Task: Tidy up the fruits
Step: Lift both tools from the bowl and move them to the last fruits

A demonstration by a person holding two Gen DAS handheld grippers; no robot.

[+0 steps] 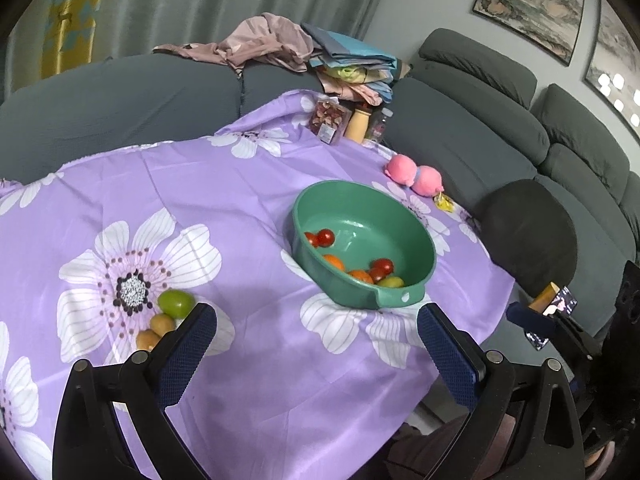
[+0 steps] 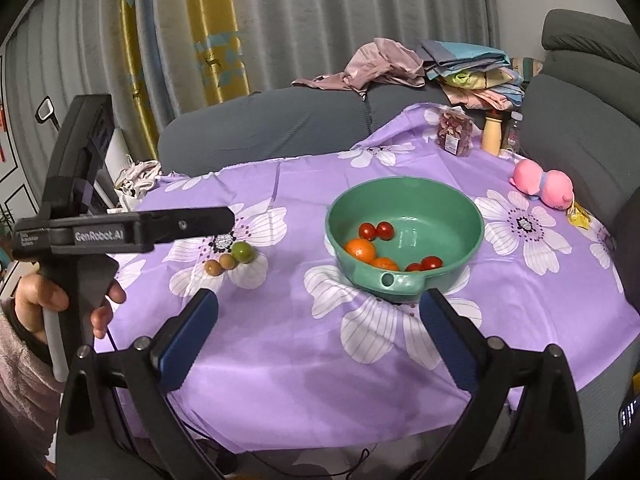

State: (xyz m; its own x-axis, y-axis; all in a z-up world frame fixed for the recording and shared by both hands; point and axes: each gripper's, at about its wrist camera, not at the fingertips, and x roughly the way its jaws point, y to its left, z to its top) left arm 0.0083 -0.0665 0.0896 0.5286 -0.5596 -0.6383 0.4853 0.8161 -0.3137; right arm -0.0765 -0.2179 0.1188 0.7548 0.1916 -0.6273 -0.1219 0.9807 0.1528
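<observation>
A green bowl (image 1: 416,240) (image 2: 472,224) sits on the purple flowered tablecloth and holds cherry tomatoes (image 1: 325,237) (image 2: 376,231), oranges (image 1: 335,262) (image 2: 361,249) and a yellow-green fruit (image 1: 391,282). On the cloth left of the bowl lie a green fruit (image 1: 176,303) (image 2: 243,251) and two brown kiwis (image 1: 162,323) (image 2: 227,261). My left gripper (image 1: 316,344) is open and empty above the cloth, its left finger beside these fruits; its body (image 2: 120,228) shows in the right wrist view. My right gripper (image 2: 320,328) is open and empty, in front of the bowl.
A pink plush toy (image 1: 414,176) (image 2: 544,186) and a yellow packet (image 2: 578,214) lie right of the bowl. A snack box (image 1: 330,120) and bottles (image 2: 492,130) stand at the far table edge. A grey sofa (image 1: 480,128) with piled clothes surrounds the table.
</observation>
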